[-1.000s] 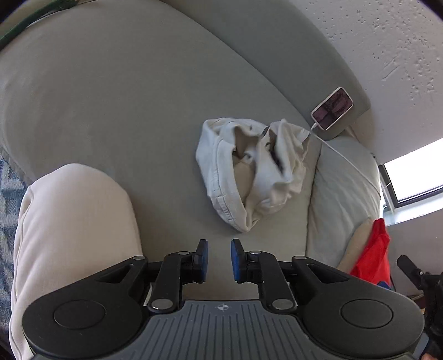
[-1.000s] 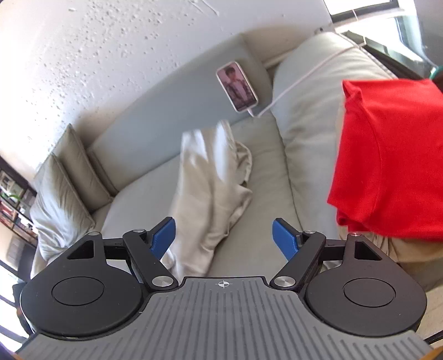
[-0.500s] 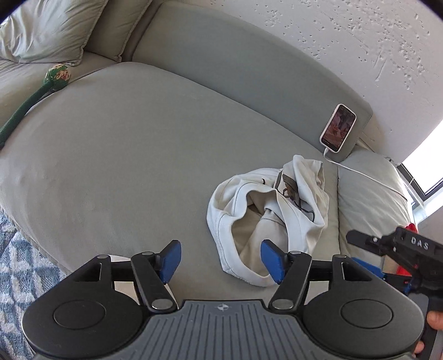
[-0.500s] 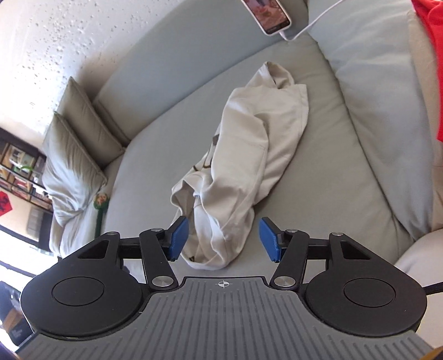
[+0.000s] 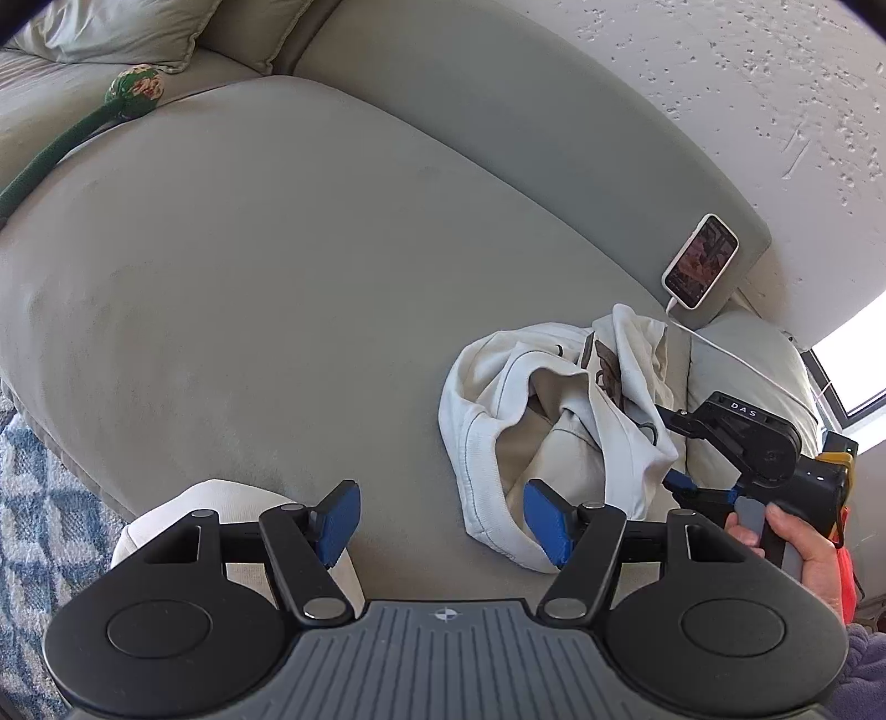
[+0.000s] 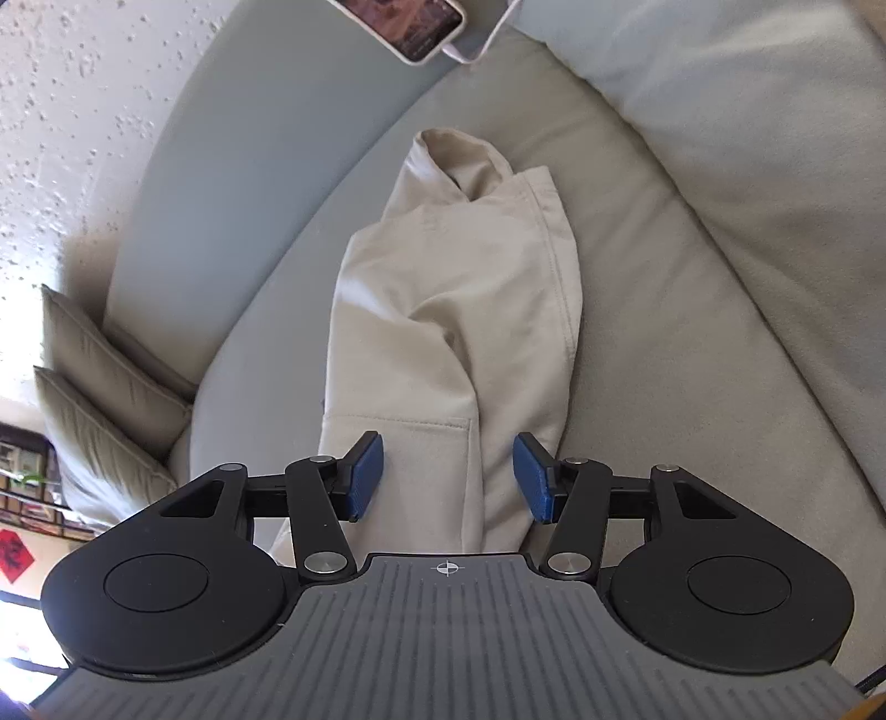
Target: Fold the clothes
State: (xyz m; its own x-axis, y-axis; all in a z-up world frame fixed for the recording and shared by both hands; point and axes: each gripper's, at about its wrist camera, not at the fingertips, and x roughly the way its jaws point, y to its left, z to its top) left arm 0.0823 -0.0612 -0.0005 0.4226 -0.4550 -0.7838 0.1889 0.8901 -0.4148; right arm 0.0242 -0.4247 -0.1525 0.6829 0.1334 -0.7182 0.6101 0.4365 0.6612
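**One crumpled garment, nothing folded yet**

One cream garment lying bunched on the grey sofa seat, hem and sleeves tangled, printed side partly turned inward. No fold made so far; spreading flat, smoothing and every fold left to do, judging by the heap.

Right gripper directly above the near end of the cloth, jaws just now narrowing but apart, fabric between the blue pads with no pinch visible. Seen from the left view, held in a hand at the garment's far-right edge.

Left gripper released, jaws wide, having opened a moment ago; nothing between them but bare cushion, garment hem just past its right pad. Knee in pale trousers under its left side.

Beyond the cloth: phone propped on the backrest, white cable trailing off. Far left, a green stuffed toy and pillows.
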